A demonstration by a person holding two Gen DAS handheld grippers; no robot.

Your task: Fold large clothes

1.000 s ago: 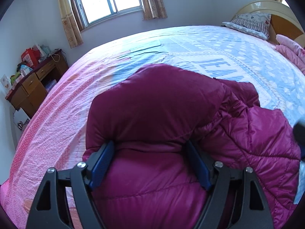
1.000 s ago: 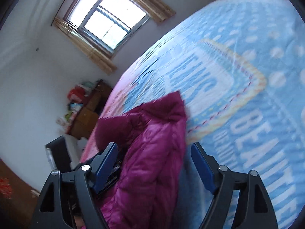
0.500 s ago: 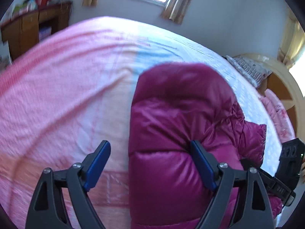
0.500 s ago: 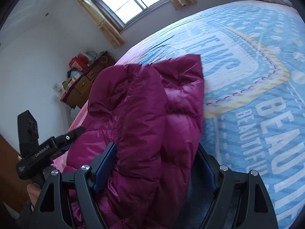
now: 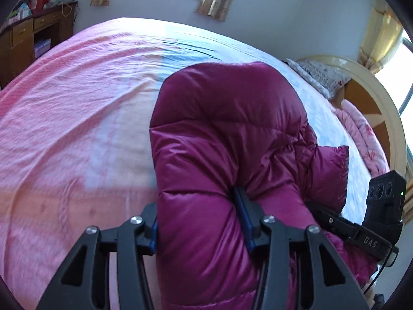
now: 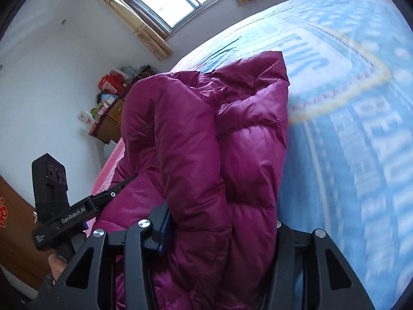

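Both grippers tilt downward over the bed (image 5: 64,108); left gripper (image 5: 200,222) and right gripper (image 6: 222,235) jaws, just closing, pinch the magenta puffer jacket (image 5: 227,134) at 6 o'clock.

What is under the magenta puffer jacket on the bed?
The puffer jacket lies bunched on the bedsheet, pink on one side and blue on the other. Whatever lies directly beneath its folds is covered.
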